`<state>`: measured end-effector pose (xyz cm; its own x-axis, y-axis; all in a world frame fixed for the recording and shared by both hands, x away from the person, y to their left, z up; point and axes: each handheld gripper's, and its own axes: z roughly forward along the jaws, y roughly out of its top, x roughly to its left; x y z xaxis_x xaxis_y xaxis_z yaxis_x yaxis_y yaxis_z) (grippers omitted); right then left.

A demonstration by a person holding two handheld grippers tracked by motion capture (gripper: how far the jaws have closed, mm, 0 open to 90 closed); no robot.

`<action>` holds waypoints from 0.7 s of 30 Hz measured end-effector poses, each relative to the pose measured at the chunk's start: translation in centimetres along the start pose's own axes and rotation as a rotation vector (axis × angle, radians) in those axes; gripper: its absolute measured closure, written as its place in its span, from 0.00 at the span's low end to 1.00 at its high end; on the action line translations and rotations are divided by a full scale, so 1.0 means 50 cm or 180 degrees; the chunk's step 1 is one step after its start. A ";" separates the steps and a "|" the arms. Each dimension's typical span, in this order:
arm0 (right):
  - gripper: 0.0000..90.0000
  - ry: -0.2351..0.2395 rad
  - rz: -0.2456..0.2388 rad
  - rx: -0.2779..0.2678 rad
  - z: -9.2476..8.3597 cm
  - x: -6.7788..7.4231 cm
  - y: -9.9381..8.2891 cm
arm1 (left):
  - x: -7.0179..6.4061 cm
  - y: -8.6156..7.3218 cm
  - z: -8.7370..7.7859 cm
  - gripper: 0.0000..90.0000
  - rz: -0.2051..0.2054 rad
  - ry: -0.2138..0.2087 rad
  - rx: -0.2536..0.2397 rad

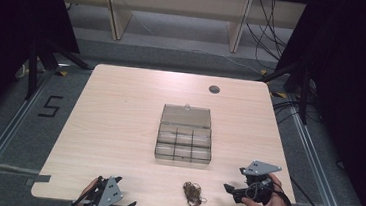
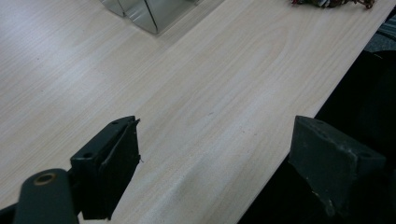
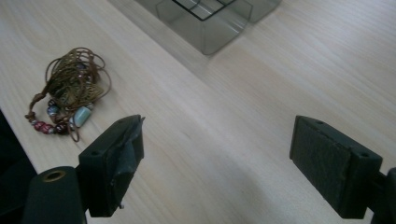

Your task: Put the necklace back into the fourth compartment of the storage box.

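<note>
A bundle of brown cord with beads (image 1: pixel 193 194) lies near the table's front edge; in the right gripper view the beaded cord (image 3: pixel 70 93) sits ahead and left of the jaws. A clear compartment box (image 1: pixel 184 142) with its lid open stands mid-table, and its corner (image 3: pixel 210 28) shows at the top of the right gripper view. My right gripper (image 1: pixel 230 190) is held low to the right of the cord, open, nothing between its jaws (image 3: pixel 217 158). My left gripper (image 1: pixel 122 205) hovers at the front left edge, open and empty (image 2: pixel 215 163).
A round grommet (image 1: pixel 214 89) sits in the wooden table (image 1: pixel 118 127) near its far right edge. The table's front edge (image 2: pixel 299 116) runs just under the left gripper. Dark drapes and tripod legs flank the table; shelving and cables stand beyond.
</note>
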<state>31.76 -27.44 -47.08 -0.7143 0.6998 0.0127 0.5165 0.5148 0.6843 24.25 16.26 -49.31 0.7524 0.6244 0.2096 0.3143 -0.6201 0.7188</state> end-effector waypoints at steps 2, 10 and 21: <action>0.19 0.0036 -0.0005 0.0034 -0.003 0.011 0.011 | -0.001 0.001 0.000 0.17 -0.0014 -0.0007 -0.0011; 0.19 0.0170 -0.0235 0.0103 0.008 0.040 0.036 | 0.000 0.000 0.000 0.17 -0.0002 0.0007 -0.0005; 0.21 0.0433 -0.0601 0.0359 0.035 0.112 0.090 | -0.002 -0.001 0.003 0.17 -0.0023 -0.0008 -0.0006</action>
<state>30.92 -20.34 -45.19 -0.8561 0.5168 -0.0045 0.4118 0.6873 0.5984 24.27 16.17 -49.45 0.7516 0.6277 0.2026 0.3187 -0.6146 0.7216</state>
